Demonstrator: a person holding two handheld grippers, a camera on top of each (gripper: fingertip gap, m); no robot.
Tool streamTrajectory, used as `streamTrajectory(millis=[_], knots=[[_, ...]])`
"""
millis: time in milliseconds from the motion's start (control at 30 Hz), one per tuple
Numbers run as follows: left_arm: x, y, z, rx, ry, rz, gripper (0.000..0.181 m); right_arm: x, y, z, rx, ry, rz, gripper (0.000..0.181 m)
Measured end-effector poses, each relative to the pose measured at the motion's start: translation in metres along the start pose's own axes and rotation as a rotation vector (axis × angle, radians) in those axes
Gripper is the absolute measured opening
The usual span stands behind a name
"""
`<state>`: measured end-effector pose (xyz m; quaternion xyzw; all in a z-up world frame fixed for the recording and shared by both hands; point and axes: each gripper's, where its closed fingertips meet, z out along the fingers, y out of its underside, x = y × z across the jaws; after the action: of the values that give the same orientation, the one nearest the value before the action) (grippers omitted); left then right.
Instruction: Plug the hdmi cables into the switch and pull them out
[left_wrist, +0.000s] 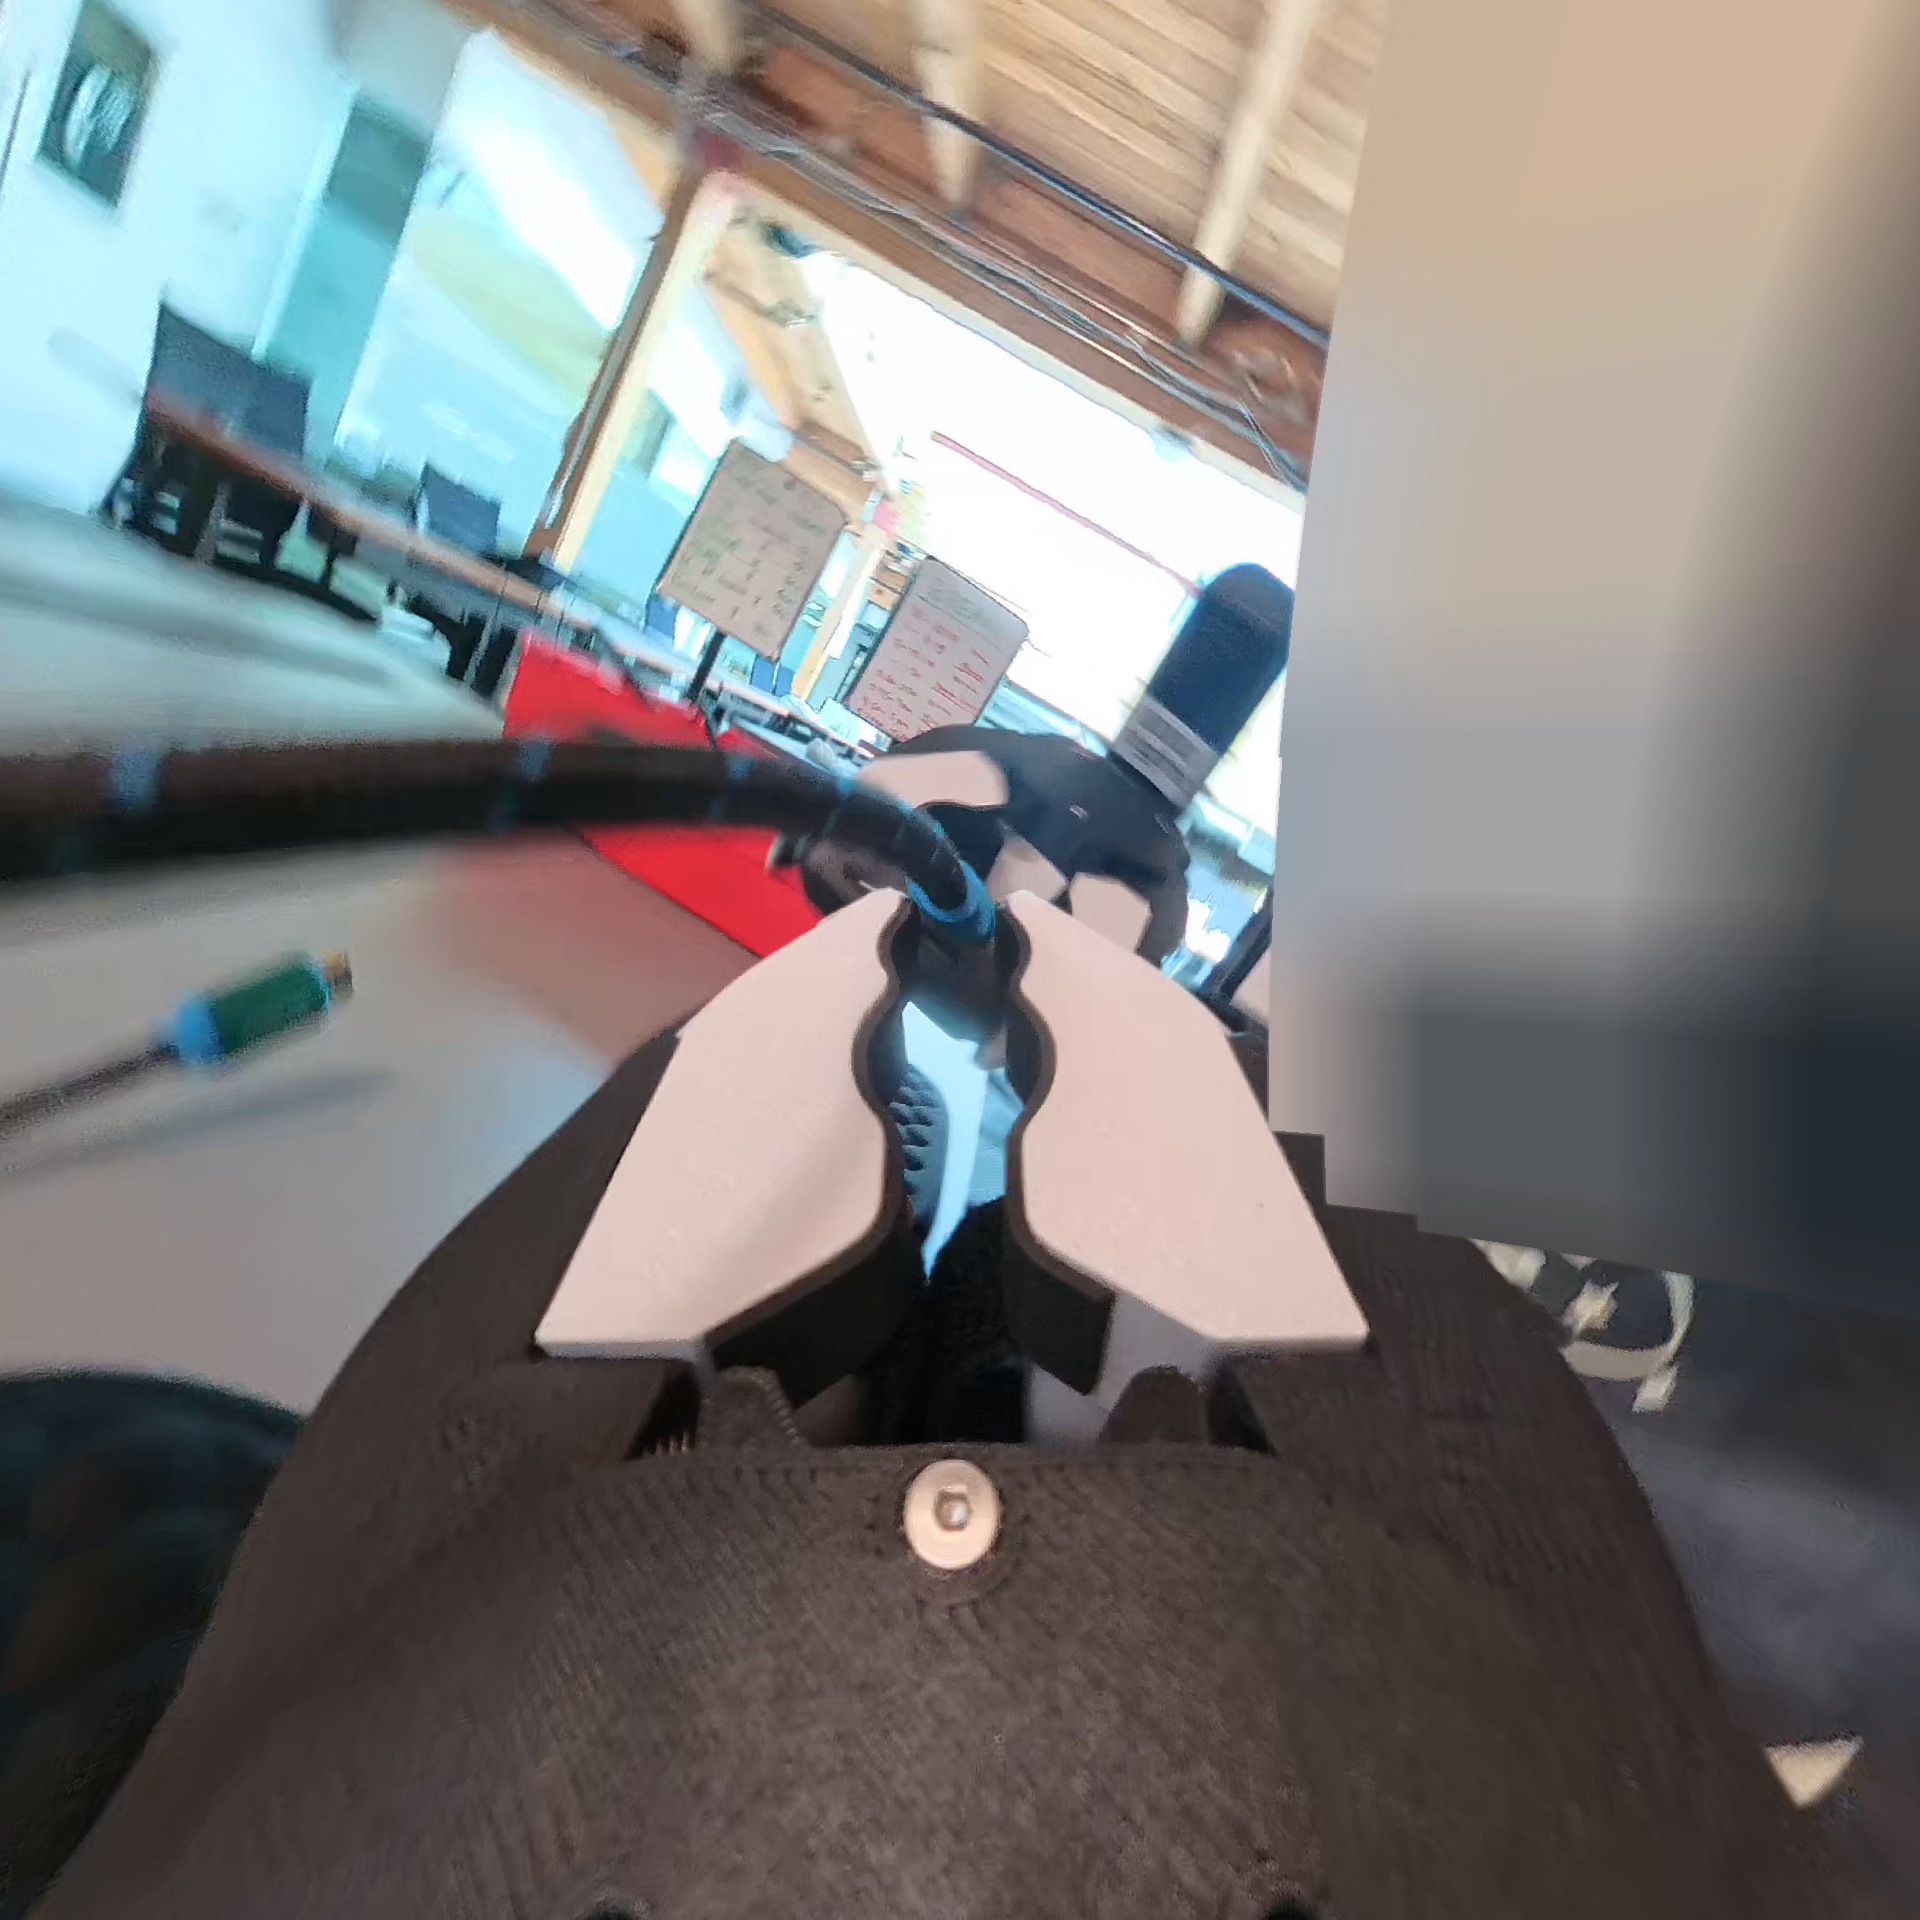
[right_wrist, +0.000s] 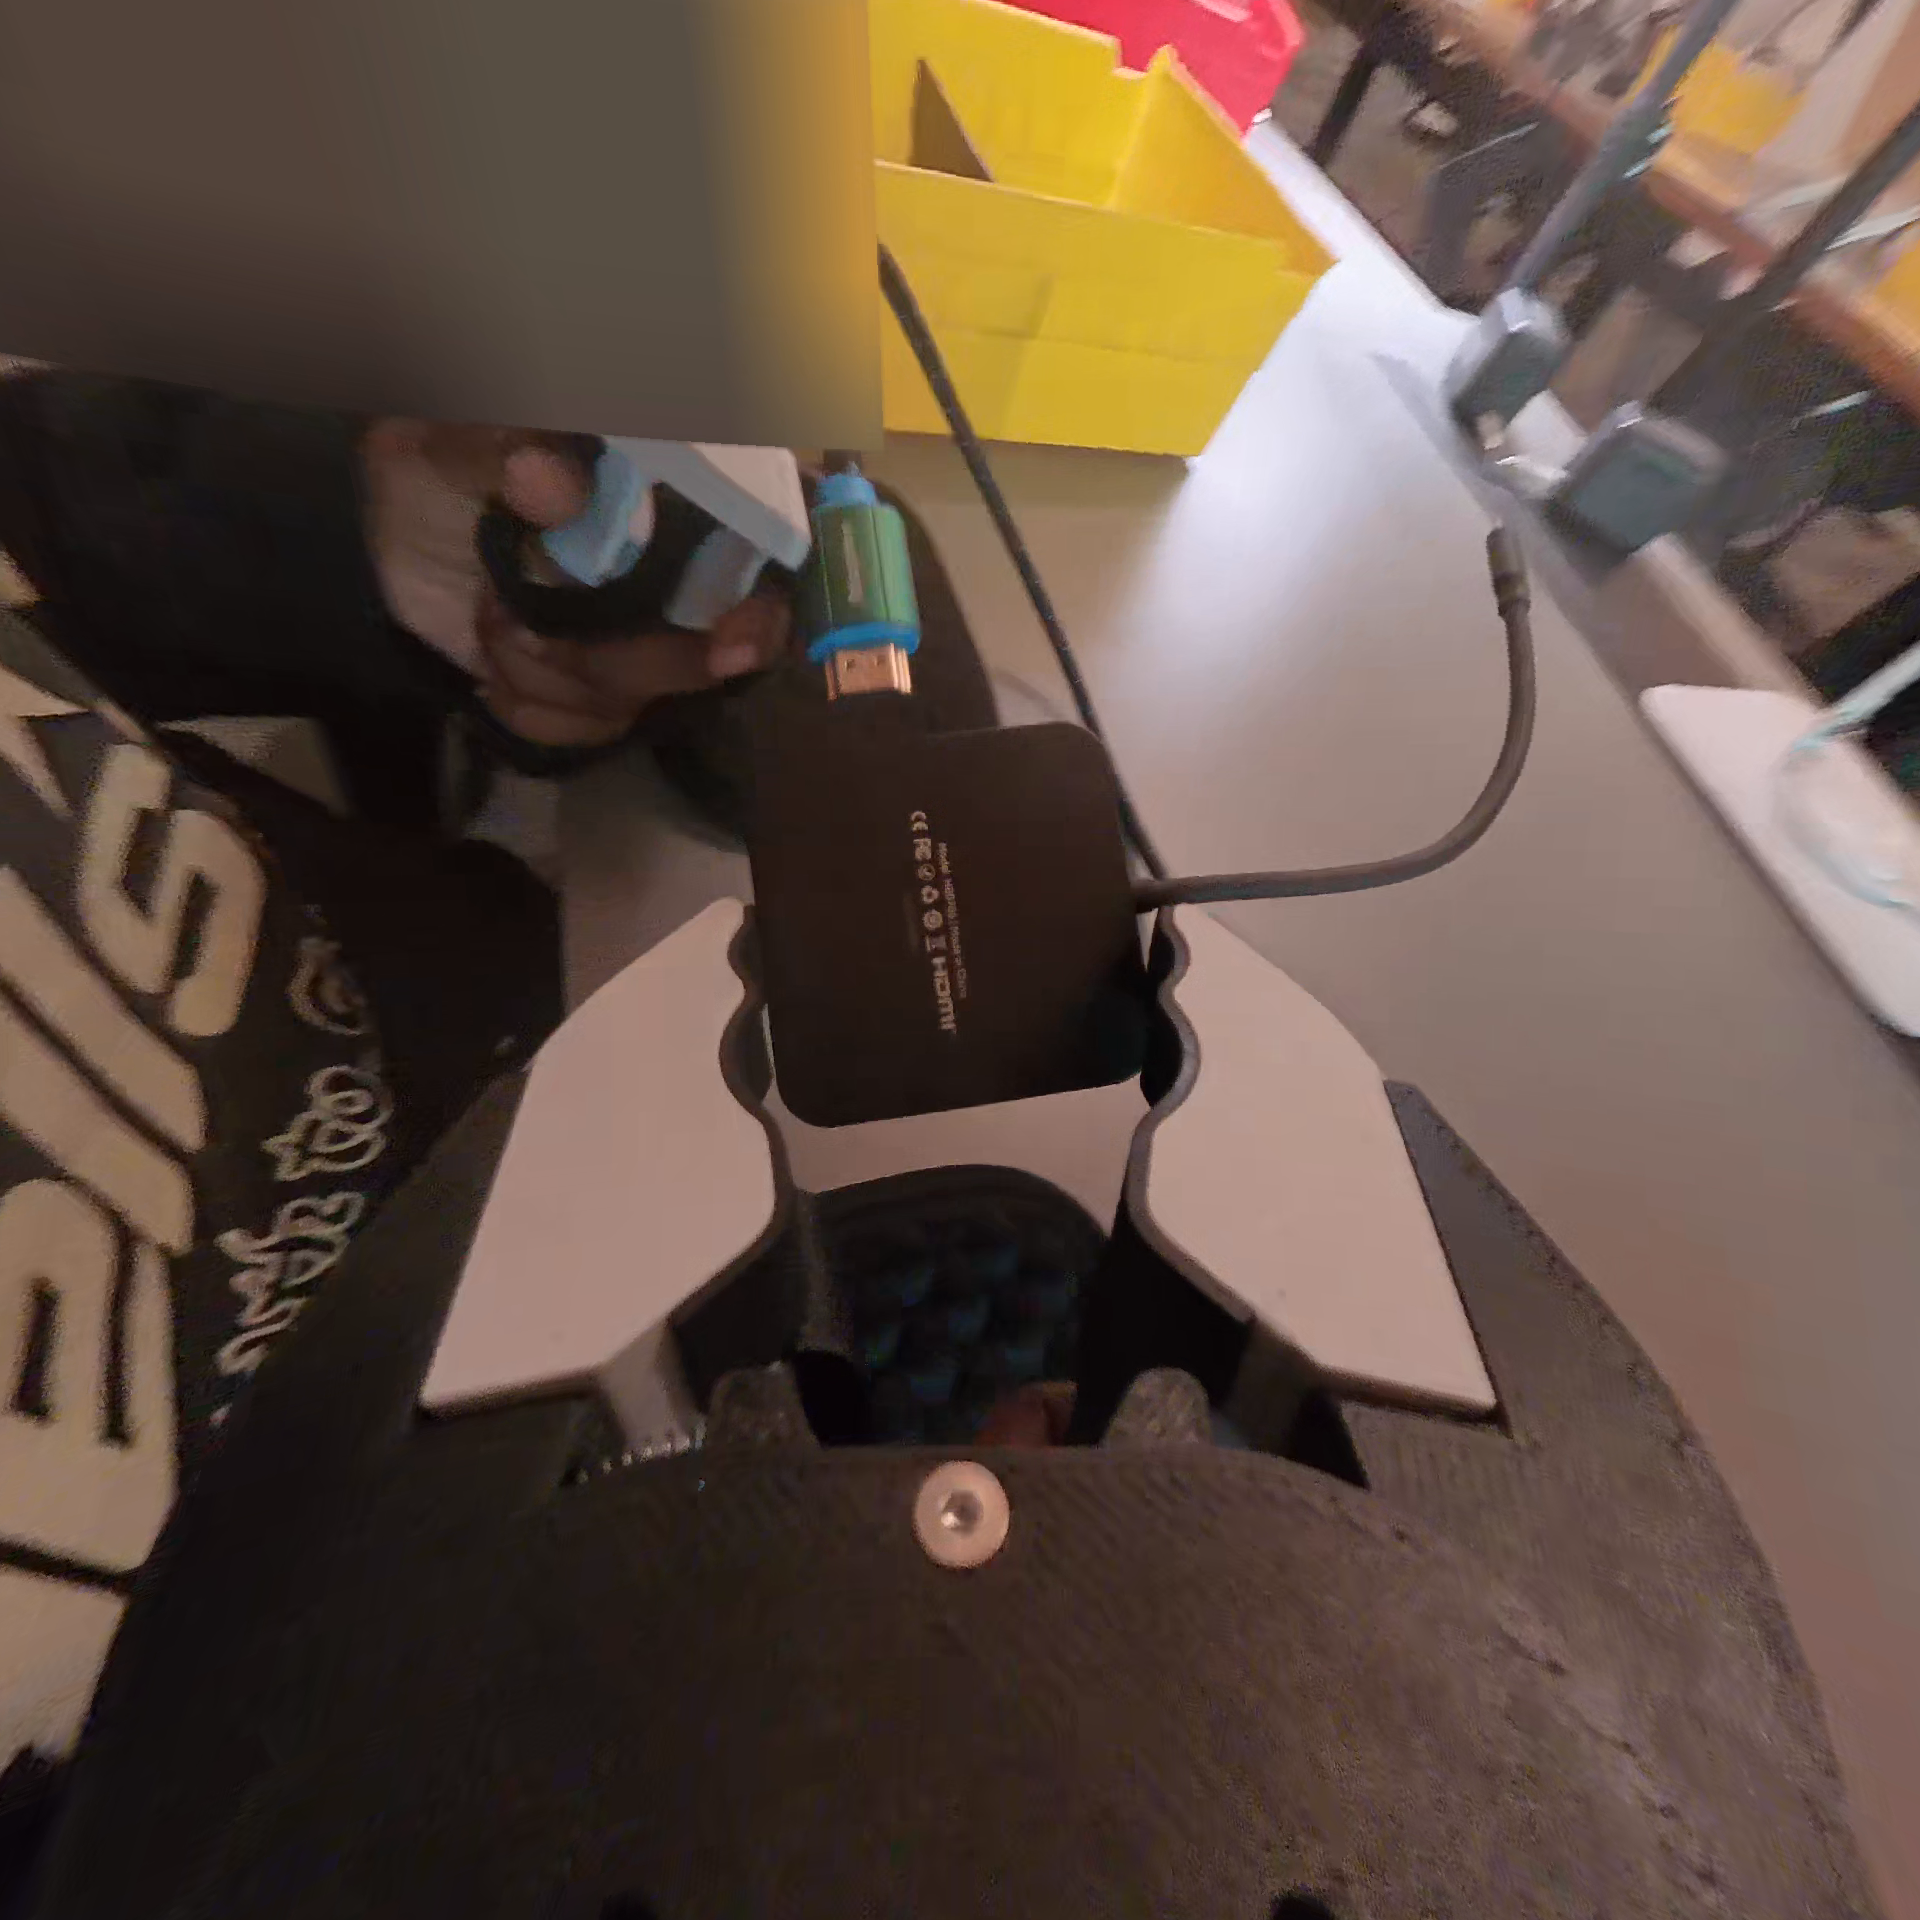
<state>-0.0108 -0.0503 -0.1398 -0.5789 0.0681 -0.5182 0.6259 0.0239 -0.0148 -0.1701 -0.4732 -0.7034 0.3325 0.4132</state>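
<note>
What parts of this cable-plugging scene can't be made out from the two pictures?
- Switch ports: right wrist view, they face away from the camera.
- Plug inside the left gripper: left wrist view, its own jaws cover it.
- Spare green plug on the table: left wrist view, motion blur.

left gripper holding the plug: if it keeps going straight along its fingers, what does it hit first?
Probably the right gripper, which sits directly beyond the left gripper and its held HDMI plug. In the right wrist view the plug tip is just short of the switch; depth is unclear.
</note>
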Motion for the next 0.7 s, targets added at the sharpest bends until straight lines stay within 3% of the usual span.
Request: streamTrajectory(millis=[200, 367, 467, 700], knots=[[-0.012, 0.004, 0.0, 0.104, -0.088, -0.265, 0.01, 0.008, -0.002, -0.002, -0.049, 0.139, -0.139, 0.072], [-0.019, 0.006, -0.002, 0.208, -0.165, -0.404, 0.01, 0.005, 0.003, 0.004, -0.06, 0.193, -0.072, 0.072], [-0.023, 0.008, -0.001, 0.226, -0.209, -0.443, 0.009, 0.006, 0.006, 0.005, -0.081, 0.256, -0.101, 0.072], [-0.023, 0.022, 0.0, 0.152, -0.252, -0.408, 0.009, 0.003, 0.014, 0.006, -0.1, 0.205, -0.097, 0.072]])
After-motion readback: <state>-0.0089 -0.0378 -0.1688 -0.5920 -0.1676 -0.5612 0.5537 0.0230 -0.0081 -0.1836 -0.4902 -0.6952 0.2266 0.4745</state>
